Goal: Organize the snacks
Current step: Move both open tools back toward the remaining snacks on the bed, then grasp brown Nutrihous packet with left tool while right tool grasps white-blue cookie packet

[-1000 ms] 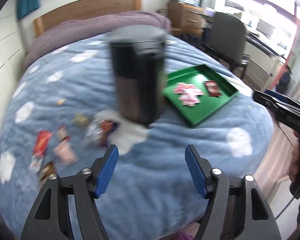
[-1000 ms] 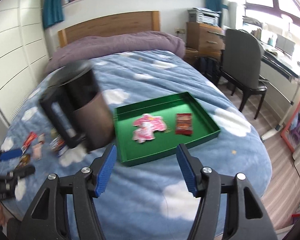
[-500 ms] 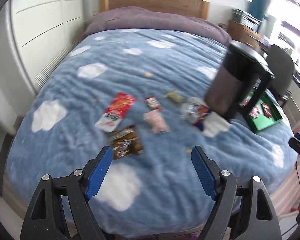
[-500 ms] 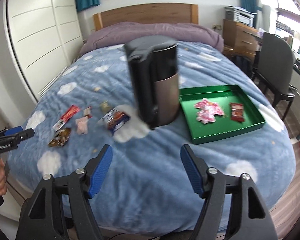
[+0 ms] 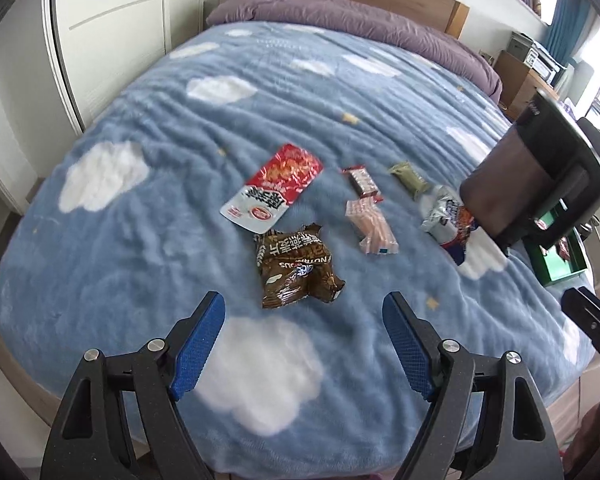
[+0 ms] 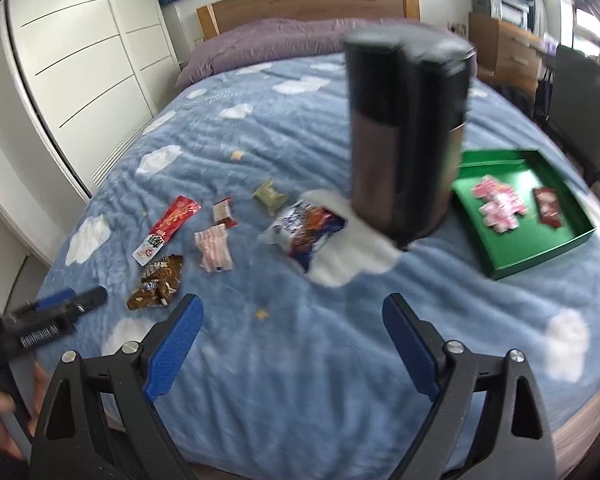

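Several snack packets lie on the blue cloud blanket point(image 5: 140, 128): a brown packet point(image 5: 296, 270), a red-and-white packet point(image 5: 276, 190), a pink packet point(image 5: 372, 224), a small red bar point(image 5: 362, 180), a green packet point(image 5: 410, 178) and a silver-blue packet point(image 5: 446, 220). My left gripper point(image 5: 304, 340) is open and empty, just short of the brown packet. My right gripper point(image 6: 292, 344) is open and empty over the blanket. A green tray point(image 6: 540, 248) holds pink packets point(image 6: 498, 204) and a dark red packet point(image 6: 548, 208).
A tall black-and-brown cylinder point(image 6: 406, 140) stands on the bed between the loose snacks and the tray; it also shows in the left wrist view point(image 5: 528, 184). A purple duvet point(image 6: 300, 40) lies at the headboard. White wardrobes point(image 6: 80, 60) stand left, a chair point(image 6: 580, 100) right.
Both views have swung left and closer to the loose snacks. The left gripper now hovers near the brown packet. Both grippers stay open and empty.
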The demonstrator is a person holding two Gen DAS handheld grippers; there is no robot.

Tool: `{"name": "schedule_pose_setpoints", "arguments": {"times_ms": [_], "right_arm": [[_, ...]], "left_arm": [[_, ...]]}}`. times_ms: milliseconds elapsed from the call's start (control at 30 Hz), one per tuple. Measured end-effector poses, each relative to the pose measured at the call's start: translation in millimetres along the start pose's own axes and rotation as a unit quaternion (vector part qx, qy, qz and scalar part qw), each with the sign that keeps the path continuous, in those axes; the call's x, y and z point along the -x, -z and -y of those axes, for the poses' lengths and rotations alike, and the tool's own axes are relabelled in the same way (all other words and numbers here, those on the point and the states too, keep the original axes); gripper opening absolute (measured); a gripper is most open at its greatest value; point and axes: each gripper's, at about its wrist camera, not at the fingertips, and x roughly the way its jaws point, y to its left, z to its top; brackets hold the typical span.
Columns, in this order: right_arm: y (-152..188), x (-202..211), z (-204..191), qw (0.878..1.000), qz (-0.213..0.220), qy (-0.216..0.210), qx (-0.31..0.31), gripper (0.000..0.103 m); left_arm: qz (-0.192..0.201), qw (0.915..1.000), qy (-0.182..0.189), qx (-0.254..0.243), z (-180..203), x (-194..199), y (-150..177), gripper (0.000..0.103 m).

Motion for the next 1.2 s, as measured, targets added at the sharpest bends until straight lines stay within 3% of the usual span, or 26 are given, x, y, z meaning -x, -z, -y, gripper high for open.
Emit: {"name": "schedule_pose_setpoints", "arguments": {"times_ms": [300,600,1033,1100,1133,1167,1200], "right_arm": [[-28.7,-92.8,-12.0,0.997,-0.045,0.029,-0.056,0.103],[-49.6,-162.2,-2.8,0.990,-0.081,0.066,-0.093,0.103],[-57.2,-206.4,10.8,0.983,-0.116,0.078,-0.115,0.103],[-56.9,-206.4,10.2,0.984,-0.114,0.079,-0.111,0.103],[-56.8,-206.2,9.7,0.985,-0.114,0.076,-0.108,0.101],[-57.6,-206.2,8.3,0.985,-0.115,0.074,-0.102,0.091],[-58.3,-206.2,7.0,0.986,-0.115,0.075,-0.095,0.090]], "left_arm": [[-0.040,0.9990,-0.019,0.005,-8.2,-69.9,-13.4,0.077],[-0.056,0.9983,-0.012,0.007,-9.4,-106.2,-23.0,0.077],[-0.082,0.9962,-0.013,0.026,-9.8,-137.4,-23.2,0.076],[-0.082,0.9961,-0.017,0.027,-9.3,-137.6,-22.7,0.071],[-0.082,0.9962,-0.016,0.026,-9.0,-139.2,-24.4,0.070],[-0.081,0.9963,-0.015,0.025,-9.1,-138.8,-24.3,0.067],[-0.080,0.9964,-0.016,0.025,-9.2,-138.5,-24.3,0.066]]}}
